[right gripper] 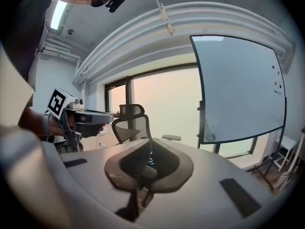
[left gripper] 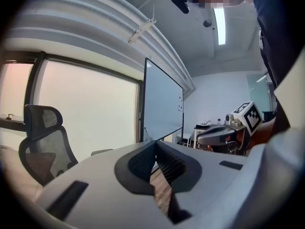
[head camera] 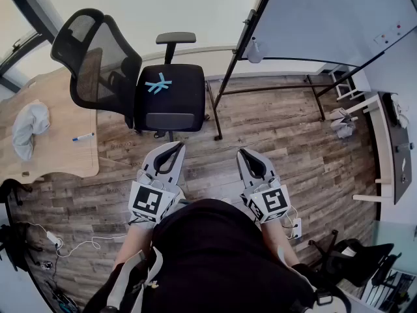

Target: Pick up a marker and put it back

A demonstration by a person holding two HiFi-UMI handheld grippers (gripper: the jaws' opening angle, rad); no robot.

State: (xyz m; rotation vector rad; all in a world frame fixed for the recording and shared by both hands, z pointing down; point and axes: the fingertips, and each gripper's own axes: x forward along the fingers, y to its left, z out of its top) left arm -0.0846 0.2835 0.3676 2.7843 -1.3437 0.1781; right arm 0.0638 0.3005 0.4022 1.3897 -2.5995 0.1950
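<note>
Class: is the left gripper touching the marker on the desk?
Apart. The head view shows the marker lying on the desk, with bare floor between it and the left gripper.

Desk [head camera: 62, 156] at my left: marker [head camera: 83, 137], crumpled grey cloth [head camera: 29, 129] | wood floor [head camera: 280, 135]: black office chair [head camera: 163, 96], whiteboard stand [head camera: 273, 89], white cable [head camera: 85, 245].

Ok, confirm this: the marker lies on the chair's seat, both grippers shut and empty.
Not the seat: the head view shows the marker on the wooden table, beside the chair. The left gripper and right gripper are shut and empty, as said.
</note>
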